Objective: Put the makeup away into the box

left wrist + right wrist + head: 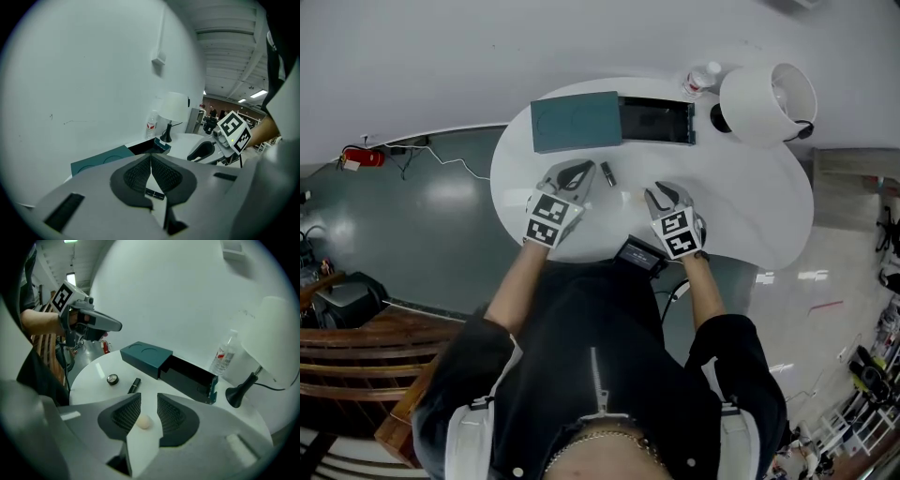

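1. The left hand-held gripper (151,161) has its jaws closed tip to tip, with nothing held between them. It hangs tilted down over the white surface (741,216).
2. A black lipstick (154,193) lies flat on the surface just past those closed tips, untouched.
3. The right hand-held gripper (149,405) is open, its jaws standing apart. A small cream ball (144,422) (a makeup sponge, by the look of it) sits on the surface between them. It is nearer one pad, and neither pad is pressing on it.
4. A round compact (112,378) lies near the lipstick. Both sit on the surface between the box (146,356) and the person, outside the box.
5. The box stands toward the far edge of the surface. Its teal sleeve is on the person's left and its black drawer (190,376) is slid out to the right.
6. A clear bottle (701,79) and a white lamp (766,101) stand just past the drawer's right end.
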The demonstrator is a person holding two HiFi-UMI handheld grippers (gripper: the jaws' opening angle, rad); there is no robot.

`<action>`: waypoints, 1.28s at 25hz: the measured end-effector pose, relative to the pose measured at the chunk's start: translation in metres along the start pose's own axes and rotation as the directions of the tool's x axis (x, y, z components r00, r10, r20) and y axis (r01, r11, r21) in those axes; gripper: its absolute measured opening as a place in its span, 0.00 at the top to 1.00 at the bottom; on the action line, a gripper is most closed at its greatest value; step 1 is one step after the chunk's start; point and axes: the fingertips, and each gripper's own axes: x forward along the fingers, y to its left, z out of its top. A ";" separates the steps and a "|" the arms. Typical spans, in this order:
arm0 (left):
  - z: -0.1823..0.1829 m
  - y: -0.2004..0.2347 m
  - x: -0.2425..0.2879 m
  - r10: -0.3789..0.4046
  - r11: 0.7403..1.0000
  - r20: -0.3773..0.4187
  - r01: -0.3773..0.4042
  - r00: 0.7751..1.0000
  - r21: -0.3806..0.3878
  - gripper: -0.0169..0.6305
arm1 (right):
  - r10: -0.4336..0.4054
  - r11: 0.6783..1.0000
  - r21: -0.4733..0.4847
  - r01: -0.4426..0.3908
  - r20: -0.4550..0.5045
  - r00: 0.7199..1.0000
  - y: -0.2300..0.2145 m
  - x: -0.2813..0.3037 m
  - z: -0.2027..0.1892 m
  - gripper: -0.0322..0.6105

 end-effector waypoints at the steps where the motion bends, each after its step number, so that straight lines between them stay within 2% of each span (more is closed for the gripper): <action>1: -0.002 0.001 0.000 0.007 1.000 -0.004 -0.007 1.000 -0.004 0.95 | 0.023 1.000 -0.020 -0.023 -0.017 1.000 0.003 0.004 -0.005 0.80; 4: -0.006 0.004 -0.002 0.028 0.999 -0.015 -0.028 0.999 -0.019 0.95 | 0.077 0.995 -0.056 -0.082 -0.080 0.994 0.012 0.016 -0.018 0.79; 9: -0.010 0.011 -0.004 0.059 0.998 -0.032 -0.061 0.998 -0.036 0.95 | 0.118 0.979 -0.147 -0.143 -0.170 0.978 0.019 0.029 -0.039 0.79; 15: -0.016 0.011 -0.004 0.077 0.996 -0.048 -0.080 0.996 -0.049 0.95 | 0.165 0.964 -0.166 -0.206 -0.233 0.959 0.025 0.040 -0.055 0.79; 22: -0.019 0.015 -0.004 0.088 0.994 -0.061 -0.092 0.994 -0.058 0.95 | 0.154 0.956 -0.198 -0.215 -0.283 0.947 0.024 0.049 -0.066 0.80; 32: -0.023 0.017 -0.005 0.095 0.993 -0.067 -0.099 0.993 -0.069 0.95 | 0.168 0.955 -0.189 -0.228 -0.286 0.943 0.022 0.050 -0.063 0.85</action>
